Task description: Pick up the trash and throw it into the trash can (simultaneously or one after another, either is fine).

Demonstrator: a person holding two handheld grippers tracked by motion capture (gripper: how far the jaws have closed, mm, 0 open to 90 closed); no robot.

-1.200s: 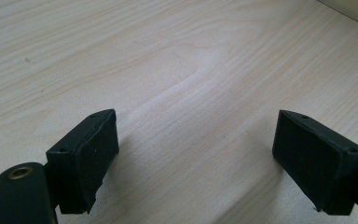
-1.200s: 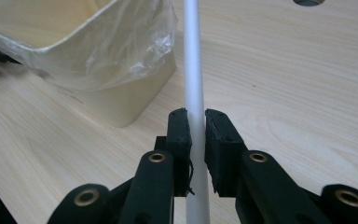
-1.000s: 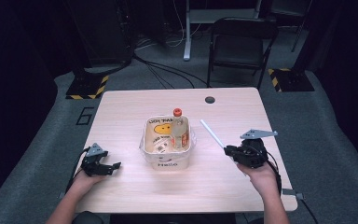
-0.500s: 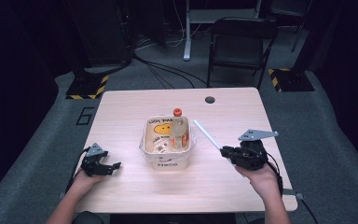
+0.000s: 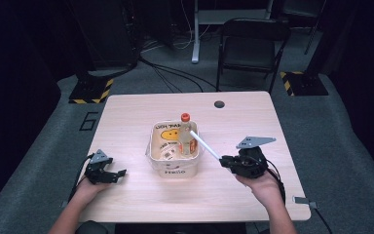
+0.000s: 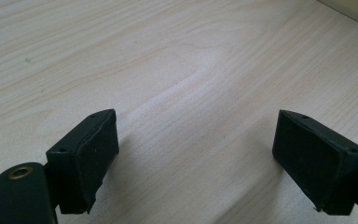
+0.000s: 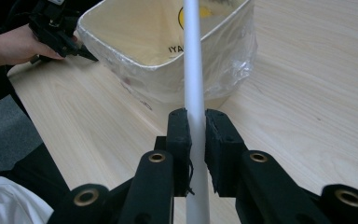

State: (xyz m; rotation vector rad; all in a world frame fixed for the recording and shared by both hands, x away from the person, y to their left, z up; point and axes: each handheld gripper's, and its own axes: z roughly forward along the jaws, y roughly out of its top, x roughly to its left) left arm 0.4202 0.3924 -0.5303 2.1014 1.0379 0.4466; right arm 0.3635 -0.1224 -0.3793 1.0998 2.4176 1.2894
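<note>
Pale wood table [image 5: 141, 112], grey carpet floor [image 5: 39, 131], black folding chair [image 5: 253, 44] beyond, floor cables [image 5: 170, 73], dark surroundings

White straw [image 5: 207, 145] slanting over cream bin [image 5: 155, 155] rim beside upright orange-capped bottle [image 5: 186, 136].

The white tube's [image 7: 193, 70] far end runs off the top edge.

Light from overhead brightens my pale wooden table [image 5: 126, 117] while the room behind stays dark. Soft shadows trail under my open left claw [image 6: 196, 158]; nearest parts blur.
</note>
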